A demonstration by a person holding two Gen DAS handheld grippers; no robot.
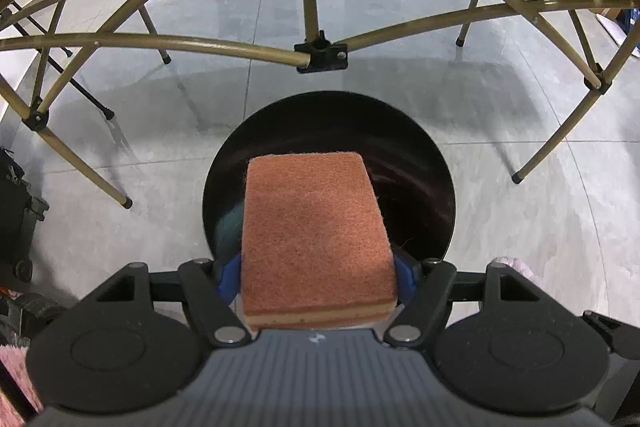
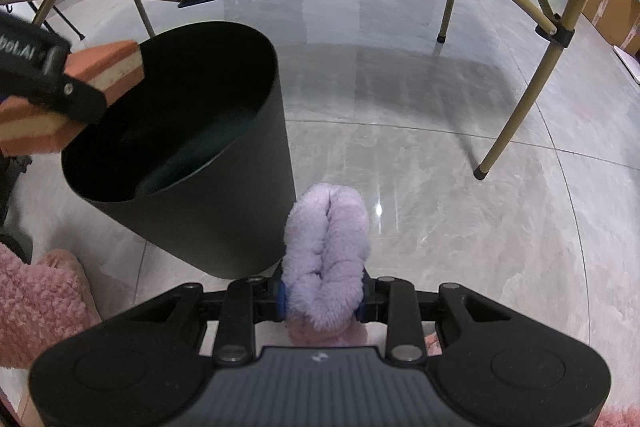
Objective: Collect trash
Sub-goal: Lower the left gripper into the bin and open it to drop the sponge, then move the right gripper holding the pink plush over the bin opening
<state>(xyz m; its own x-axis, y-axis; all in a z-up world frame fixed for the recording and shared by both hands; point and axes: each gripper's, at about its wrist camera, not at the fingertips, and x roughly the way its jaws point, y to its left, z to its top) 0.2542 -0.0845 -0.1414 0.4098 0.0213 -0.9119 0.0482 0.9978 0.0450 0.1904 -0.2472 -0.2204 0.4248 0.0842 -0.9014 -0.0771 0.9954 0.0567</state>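
Now the big worry: the black bin [image 2: 180, 147] stands on the tiled floor [image 2: 420, 187] under the folding table frame [image 1: 312, 55], and the left gripper [image 1: 318, 267] holds the orange sponge [image 1: 316, 243], clamped at its near end, out over the bin's mouth. In my judgement a release from here drops it in, though the right wrist view shows it close to the near rim, so it could clip the edge and tumble out. The frame's crossbar hangs just beyond the bin, something to knock on the way up. Over to the right gripper [image 2: 322, 297], closed on a folded lilac fluffy cloth [image 2: 326, 247] beside the bin's wall, outside it; that needs lifting over the rim. Something bluish already lies inside. A pink fluffy thing [image 2: 36, 307] lies at the lower left.
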